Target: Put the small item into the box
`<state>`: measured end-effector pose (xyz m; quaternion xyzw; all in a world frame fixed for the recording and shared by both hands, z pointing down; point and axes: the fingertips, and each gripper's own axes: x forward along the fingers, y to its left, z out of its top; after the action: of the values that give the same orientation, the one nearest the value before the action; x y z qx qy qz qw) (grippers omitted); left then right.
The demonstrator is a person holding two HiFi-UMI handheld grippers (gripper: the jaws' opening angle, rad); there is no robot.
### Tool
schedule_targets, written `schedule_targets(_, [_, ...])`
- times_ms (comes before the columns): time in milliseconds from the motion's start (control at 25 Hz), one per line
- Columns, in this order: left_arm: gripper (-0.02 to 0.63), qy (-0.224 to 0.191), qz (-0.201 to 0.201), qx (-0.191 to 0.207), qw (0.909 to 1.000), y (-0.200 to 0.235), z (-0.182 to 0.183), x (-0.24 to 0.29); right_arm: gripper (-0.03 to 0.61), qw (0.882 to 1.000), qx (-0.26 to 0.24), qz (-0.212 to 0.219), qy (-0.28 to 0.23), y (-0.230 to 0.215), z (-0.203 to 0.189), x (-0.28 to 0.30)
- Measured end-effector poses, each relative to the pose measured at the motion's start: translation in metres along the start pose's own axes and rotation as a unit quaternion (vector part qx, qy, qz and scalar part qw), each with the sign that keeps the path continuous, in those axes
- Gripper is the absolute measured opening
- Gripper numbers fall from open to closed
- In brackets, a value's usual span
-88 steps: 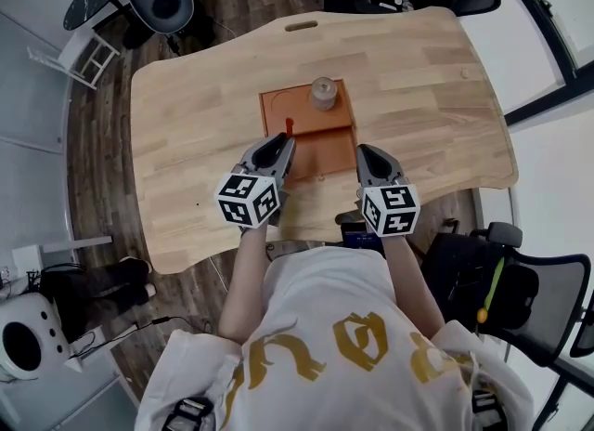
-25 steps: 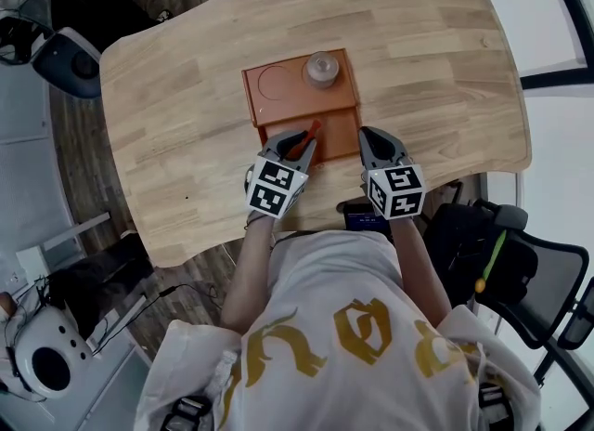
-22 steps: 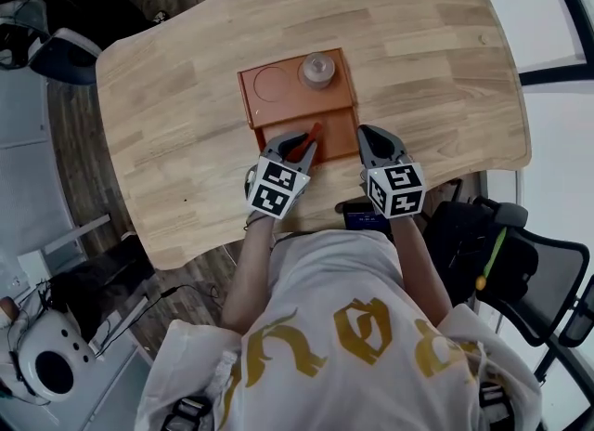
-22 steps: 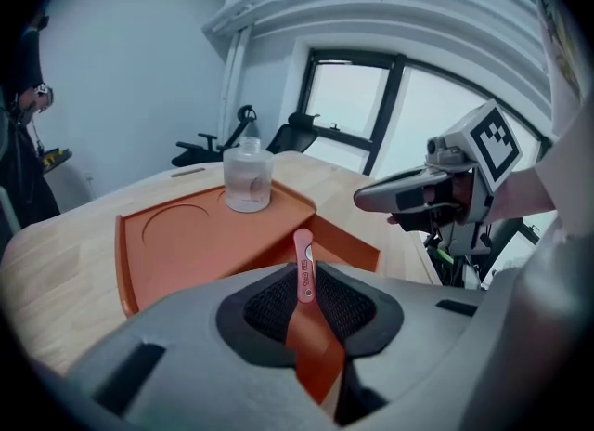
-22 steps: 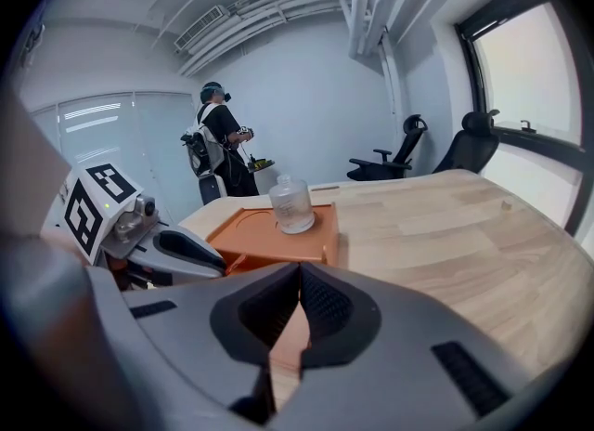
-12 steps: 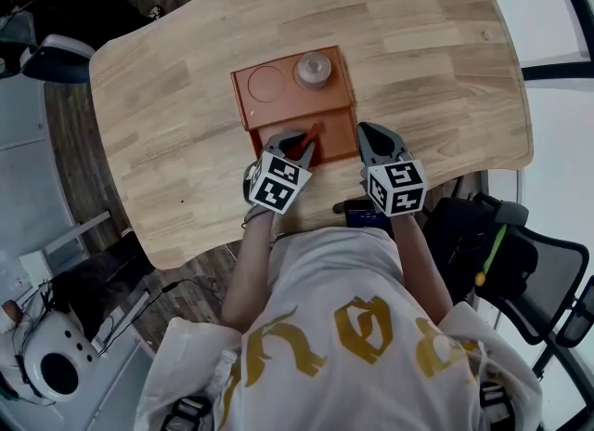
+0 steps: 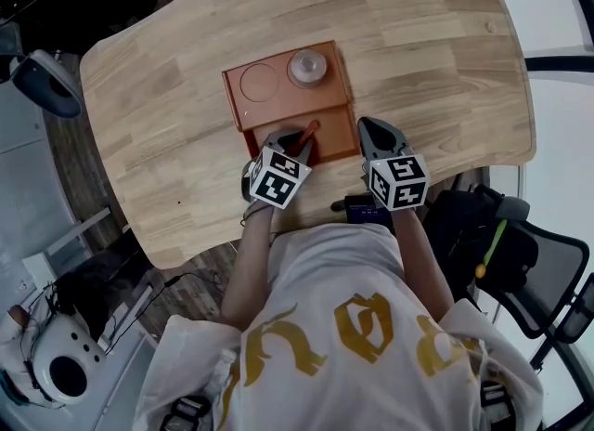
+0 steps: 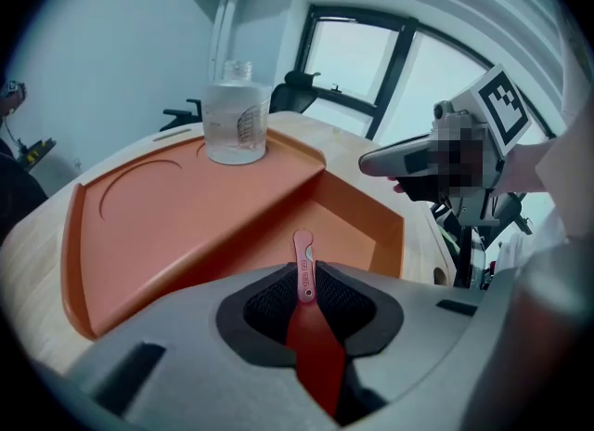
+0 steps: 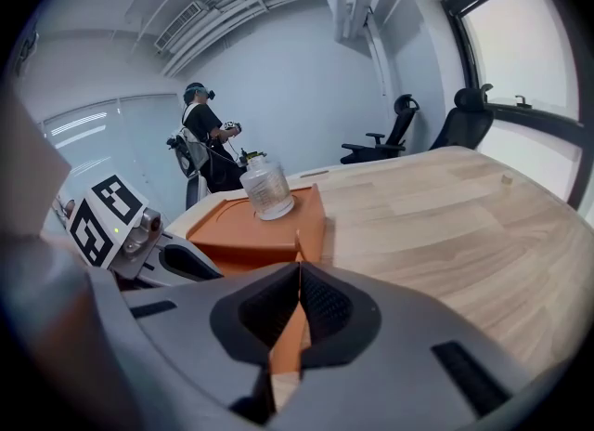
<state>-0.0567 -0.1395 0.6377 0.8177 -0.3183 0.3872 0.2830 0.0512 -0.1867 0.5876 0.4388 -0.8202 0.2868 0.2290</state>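
Note:
An orange box [image 7: 243,110] lies on the wooden table, with a shallow upper shelf and a deeper front compartment [image 7: 332,140]. My left gripper [image 7: 299,138] is shut on a small red item [image 7: 310,129], which pokes out over that compartment. In the left gripper view the red item [image 8: 303,269] sits clamped between the pads above the compartment [image 8: 353,229]. My right gripper [image 7: 369,126] hovers just right of the box, shut with nothing in it. In the right gripper view its jaws [image 9: 299,267] meet, with the box [image 9: 269,227] ahead.
A clear jar [image 7: 306,66] stands on the box's upper shelf beside a round recess [image 7: 259,83]. The table [image 7: 427,58] spreads to the right and left. A dark device [image 7: 360,208] lies at the near edge. Office chairs [image 7: 520,271] stand at right.
My left gripper has carried the red item from the box's left side to over the front compartment, and it has stayed there for the last second. The right gripper has barely moved.

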Motion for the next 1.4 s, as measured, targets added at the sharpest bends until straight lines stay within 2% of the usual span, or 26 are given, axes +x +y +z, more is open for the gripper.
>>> schedule_targets(200, [0.063, 0.022, 0.004, -0.024, 0.9995, 0.003, -0.006, 0.009, 0.012, 1.000, 0.007, 0.000, 0.007, -0.006, -0.004, 0.006])
schedule_targets(360, [0.063, 0.039, 0.009, -0.020, 0.9990, 0.004, -0.010, 0.014, 0.012, 1.000, 0.008, 0.003, 0.012, -0.007, -0.006, 0.011])
schedule_targets(560, [0.063, 0.070, 0.011, 0.005, 0.9975, 0.002, -0.013, 0.016, 0.012, 1.000, 0.010, 0.008, 0.019, -0.007, -0.009, 0.014])
schedule_targets(880, [0.064, 0.072, 0.004, -0.006, 0.9973, 0.001, -0.013, 0.017, 0.012, 1.000, 0.008, 0.013, 0.016, -0.006, -0.007, 0.014])
schedule_targets(1400, [0.064, 0.081, 0.000, 0.002, 0.9967, 0.001, -0.013, 0.017, 0.012, 1.000, 0.011, 0.007, 0.005, -0.011, -0.002, 0.003])
